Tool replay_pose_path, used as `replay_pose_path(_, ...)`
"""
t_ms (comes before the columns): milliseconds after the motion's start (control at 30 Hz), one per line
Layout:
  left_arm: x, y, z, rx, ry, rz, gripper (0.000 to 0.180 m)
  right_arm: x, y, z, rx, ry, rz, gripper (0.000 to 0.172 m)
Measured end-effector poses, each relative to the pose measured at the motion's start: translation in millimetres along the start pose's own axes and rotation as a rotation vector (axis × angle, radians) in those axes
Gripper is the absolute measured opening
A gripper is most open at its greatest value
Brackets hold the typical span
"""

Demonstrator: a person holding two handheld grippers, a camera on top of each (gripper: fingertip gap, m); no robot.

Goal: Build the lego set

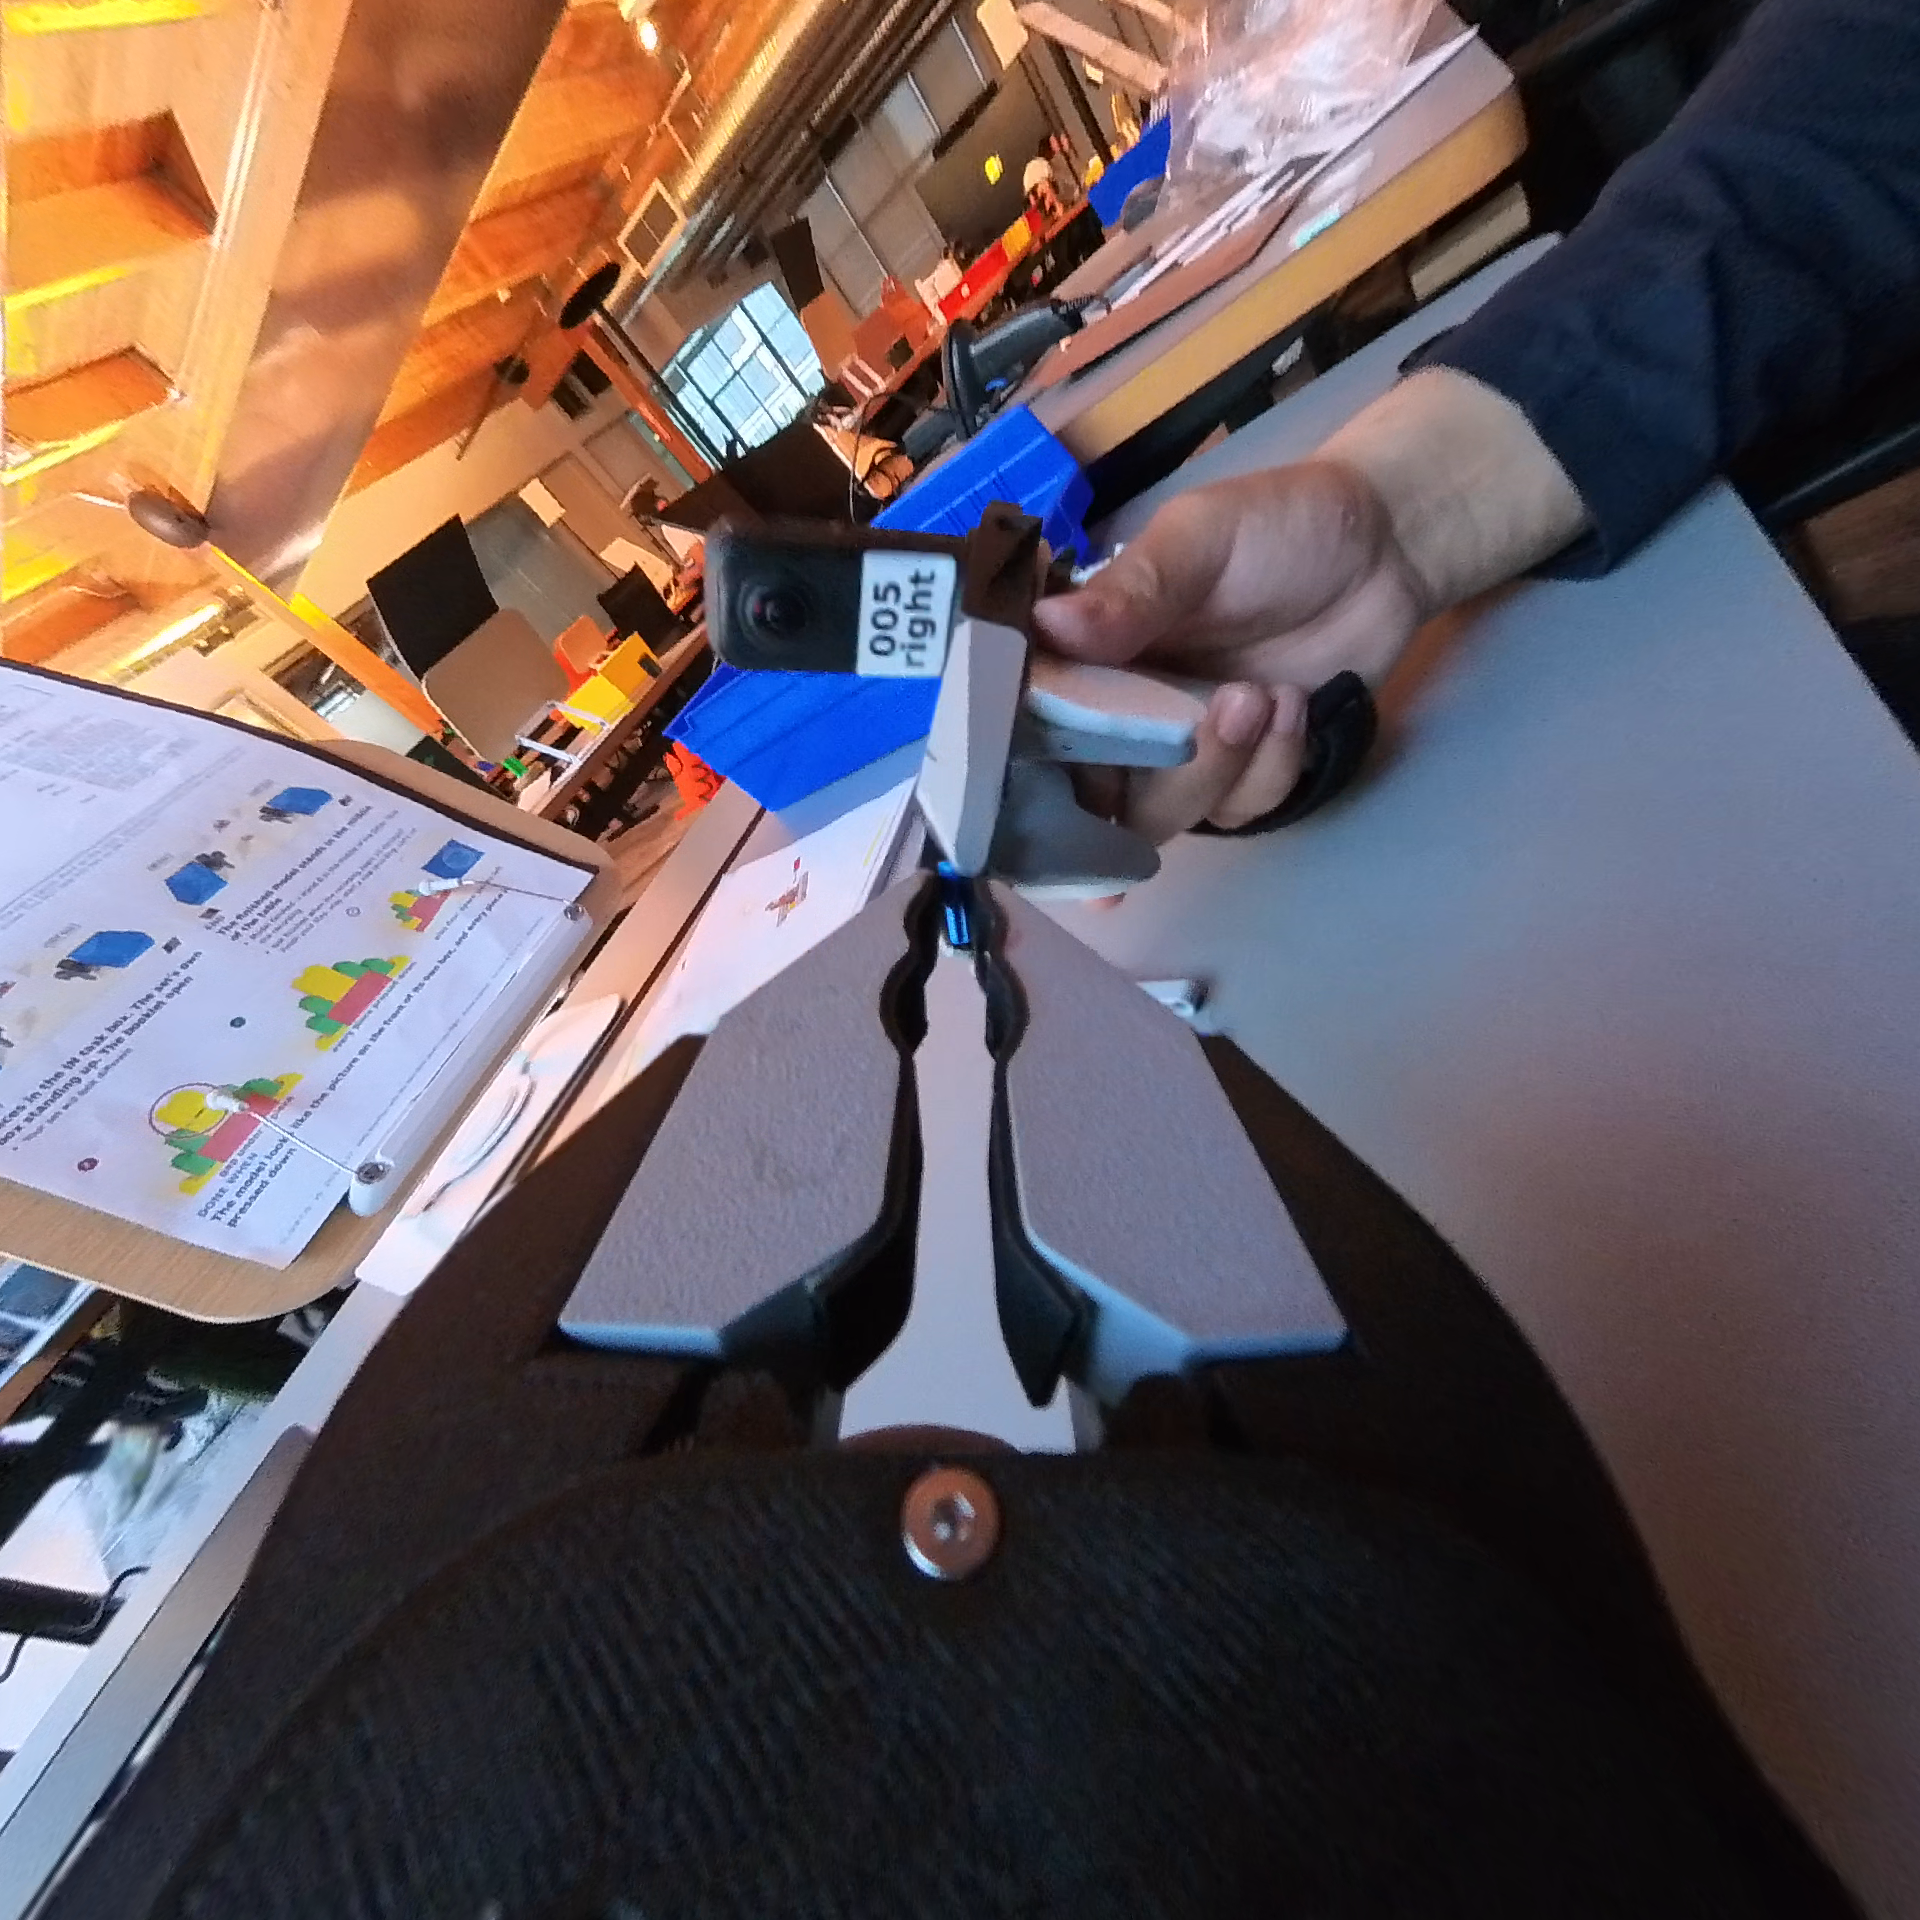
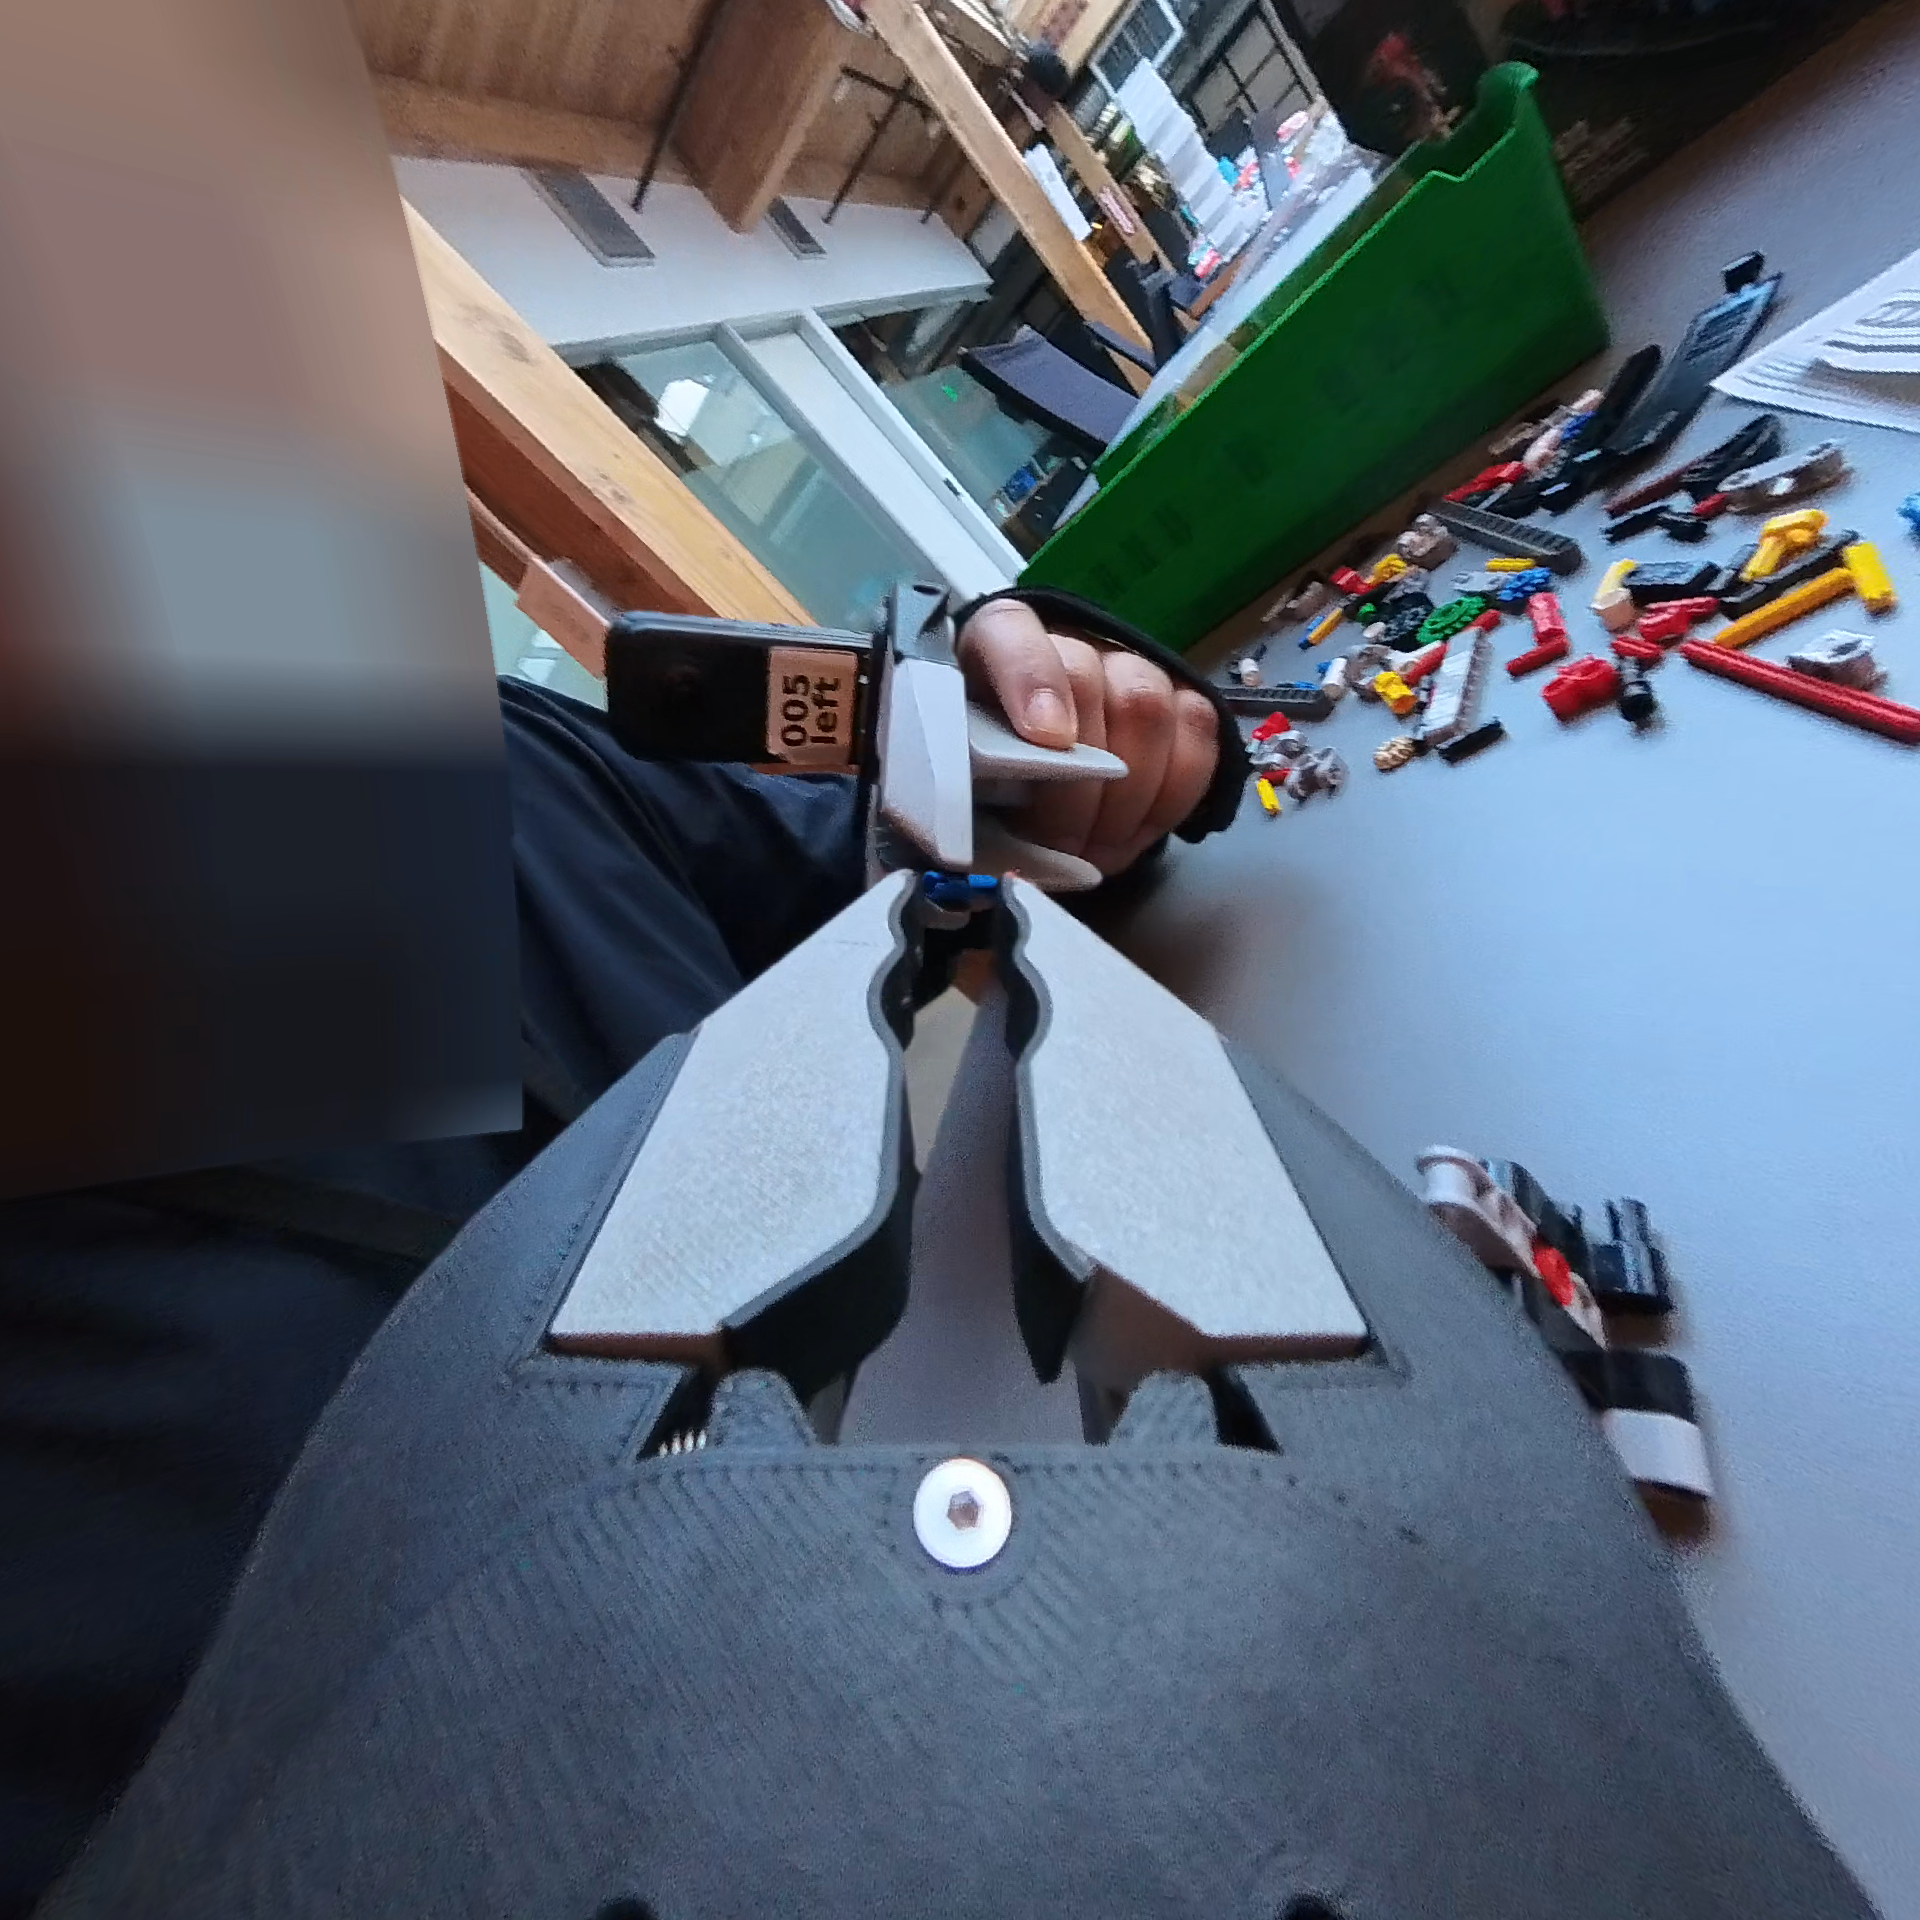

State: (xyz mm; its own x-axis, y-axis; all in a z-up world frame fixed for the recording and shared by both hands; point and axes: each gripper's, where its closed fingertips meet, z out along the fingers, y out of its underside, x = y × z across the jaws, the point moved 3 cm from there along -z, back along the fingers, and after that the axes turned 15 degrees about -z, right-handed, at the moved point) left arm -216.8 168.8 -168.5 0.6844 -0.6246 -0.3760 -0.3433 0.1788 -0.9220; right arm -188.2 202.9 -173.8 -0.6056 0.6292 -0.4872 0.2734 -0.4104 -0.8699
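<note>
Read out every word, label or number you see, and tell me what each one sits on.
I won't repeat the writing itself; these things bear it.
White sticker on the camera of the right tongs: short, sharp print.
Tan sticker on the camera of the left tongs: short, sharp print.
Instruction sheet on a wooden board: printed lines, mostly small.
Printed paper: too blurred to read.
</note>
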Motion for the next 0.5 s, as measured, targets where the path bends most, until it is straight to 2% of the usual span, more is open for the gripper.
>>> replay_pose_path(200,-1,12,4,-0.09,-0.029,0.061,0.003,7,4,-4,-0.048,0.053,-0.019,0.009)
replay_pose_path(500,-6,18,2,-0.138,-0.026,0.008,0.002,14,7,-8,-0.081,0.128,-0.067,0.002)
